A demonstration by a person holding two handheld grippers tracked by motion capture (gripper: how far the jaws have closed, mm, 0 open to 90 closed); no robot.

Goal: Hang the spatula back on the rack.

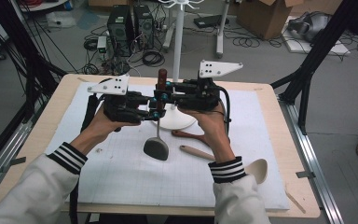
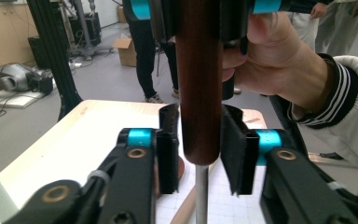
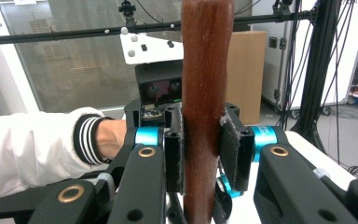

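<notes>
A utensil with a dark wooden handle [image 1: 161, 76], a thin metal shaft and a grey head [image 1: 156, 148] hangs upright over the white mat. My right gripper [image 1: 161, 92] comes in from the right and is shut on the upper handle [image 3: 205, 93], its pads pressed on both sides [image 3: 203, 112]. My left gripper [image 1: 152, 112] comes in from the left just below it. In the left gripper view its pads [image 2: 199, 112] close on the handle's lower end [image 2: 199, 93], with the metal shaft [image 2: 201, 196] running down below. The right gripper's jaws hold the handle above.
A white stand, with its pole [image 1: 178, 42] and round base [image 1: 179, 121], rises right behind the grippers. A dark wooden spoon [image 1: 190, 135] and a pale wooden spoon [image 1: 256, 169] lie on the mat [image 1: 121, 177] to the right of the head.
</notes>
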